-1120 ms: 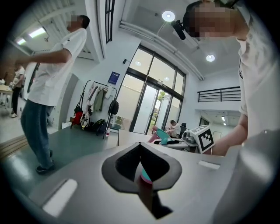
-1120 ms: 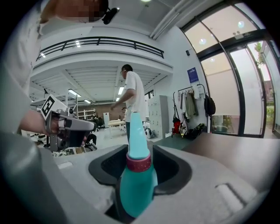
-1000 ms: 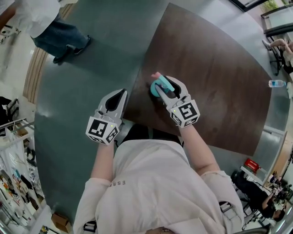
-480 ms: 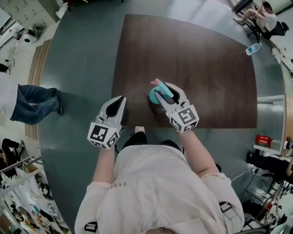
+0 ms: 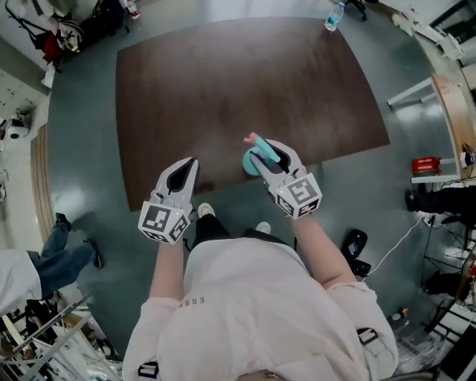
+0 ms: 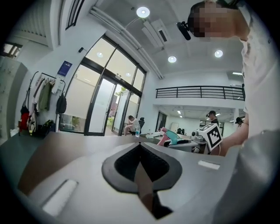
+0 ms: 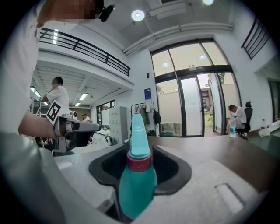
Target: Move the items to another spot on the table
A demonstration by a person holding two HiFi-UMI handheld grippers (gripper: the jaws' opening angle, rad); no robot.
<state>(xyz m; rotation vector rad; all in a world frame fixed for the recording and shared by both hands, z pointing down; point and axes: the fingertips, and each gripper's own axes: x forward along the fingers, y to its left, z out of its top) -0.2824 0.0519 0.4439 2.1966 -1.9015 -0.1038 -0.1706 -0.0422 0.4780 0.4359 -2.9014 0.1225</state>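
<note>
While the right gripper (image 5: 268, 152) is clamping its fingers on the teal bottle (image 7: 137, 177) over the near edge of the worktop (image 5: 223, 82), the left gripper (image 5: 190, 162) is hovering there too, fingers closed, empty.

Table (image 5: 223, 82): wide brown top, open from near edge to far edge, with one water bottle (image 5: 334, 15) upright at the far right corner, well apart from both grippers. Near edge: left gripper (image 5: 192, 161), jaws together, and right gripper (image 5: 262, 149), clamped on a teal bottle (image 5: 251, 161), side by side with a lane of bare tabletop between them. Floor to the right: white desk edge (image 5: 413, 91), red box (image 5: 427, 164), dark object (image 5: 355, 244); to the left, a person's legs (image 5: 52, 257).
</note>
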